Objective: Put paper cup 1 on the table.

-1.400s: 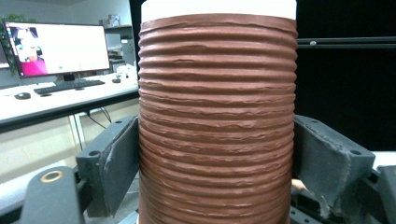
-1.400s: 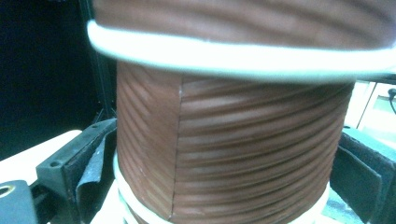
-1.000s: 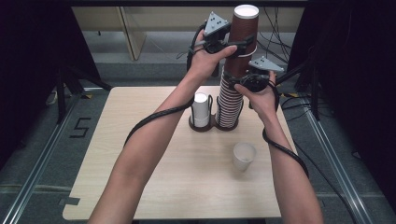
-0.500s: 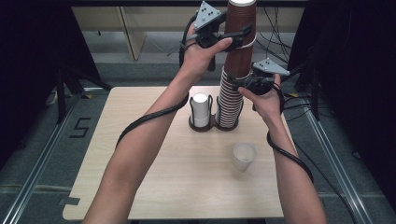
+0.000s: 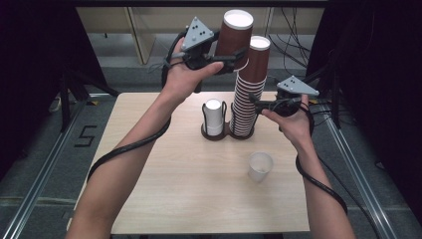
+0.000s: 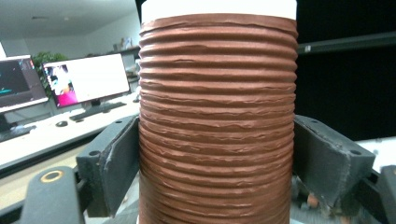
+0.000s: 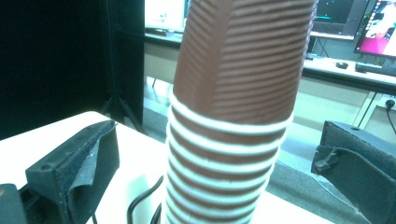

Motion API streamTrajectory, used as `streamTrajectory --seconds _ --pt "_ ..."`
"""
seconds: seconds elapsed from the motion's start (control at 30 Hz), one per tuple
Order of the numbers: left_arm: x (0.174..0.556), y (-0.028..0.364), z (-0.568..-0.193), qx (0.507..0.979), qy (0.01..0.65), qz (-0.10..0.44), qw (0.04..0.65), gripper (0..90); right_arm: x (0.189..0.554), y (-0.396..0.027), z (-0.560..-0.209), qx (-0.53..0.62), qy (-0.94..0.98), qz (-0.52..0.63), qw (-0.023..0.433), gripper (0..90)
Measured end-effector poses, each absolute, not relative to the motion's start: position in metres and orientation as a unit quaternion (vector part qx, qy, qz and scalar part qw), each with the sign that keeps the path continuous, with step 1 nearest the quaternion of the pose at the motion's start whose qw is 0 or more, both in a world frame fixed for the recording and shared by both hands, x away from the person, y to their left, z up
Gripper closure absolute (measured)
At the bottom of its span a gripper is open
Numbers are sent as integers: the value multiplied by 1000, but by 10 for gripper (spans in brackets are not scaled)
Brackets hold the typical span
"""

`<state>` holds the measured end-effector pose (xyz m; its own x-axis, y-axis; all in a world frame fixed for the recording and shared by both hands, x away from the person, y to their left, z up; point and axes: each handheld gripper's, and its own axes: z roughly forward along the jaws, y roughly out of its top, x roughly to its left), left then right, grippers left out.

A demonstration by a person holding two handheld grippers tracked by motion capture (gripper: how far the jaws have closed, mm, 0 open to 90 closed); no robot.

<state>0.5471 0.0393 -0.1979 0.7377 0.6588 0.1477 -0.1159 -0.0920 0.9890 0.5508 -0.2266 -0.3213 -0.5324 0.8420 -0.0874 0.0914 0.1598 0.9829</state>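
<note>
Pale wooden table fills the near part of the high view, with dark curtains at both sides and grey floor around it. Nearest the person, a small translucent white plastic cup stands upright on the wood, below and just to the inner side of the right gripper and well apart from it. Beyond the cup sits a dark two-ring cup holder; one ring carries a short stack of white cups, the other a tall stack of brown ribbed paper cups with white rims. The right gripper is held level beside this tall stack, its jaws spread, one on each side of the stack with a clear gap between pad and cup in the right gripper view. Higher and farther off, the left gripper pinches a single brown ribbed paper cup across its middle; in the left gripper view both pads press against the ribbed wall of that cup. The held cup hangs upright in the air, lifted clear of the tall stack and just to its left, with its white inside showing. Behind the table stand pale cabinets and loose cables.
</note>
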Motion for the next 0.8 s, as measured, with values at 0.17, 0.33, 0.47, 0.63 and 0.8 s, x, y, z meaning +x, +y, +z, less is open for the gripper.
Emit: streamTrajectory --seconds 0.17,0.33,0.47,0.63,0.8 --pt "530 52 -219 697 204 298 619 185 535 -228 -330 342 687 545 339 5" --pt "519 62 -246 718 210 294 596 185 522 -227 -338 345 693 543 326 5" --pt "512 67 -272 737 212 290 572 185 514 -227 -345 345 694 546 318 5" --pt "504 70 -305 758 226 274 547 185 502 -228 -355 360 695 546 300 7" --pt "496 71 -331 780 235 265 515 185 491 -226 -365 382 689 550 277 12"
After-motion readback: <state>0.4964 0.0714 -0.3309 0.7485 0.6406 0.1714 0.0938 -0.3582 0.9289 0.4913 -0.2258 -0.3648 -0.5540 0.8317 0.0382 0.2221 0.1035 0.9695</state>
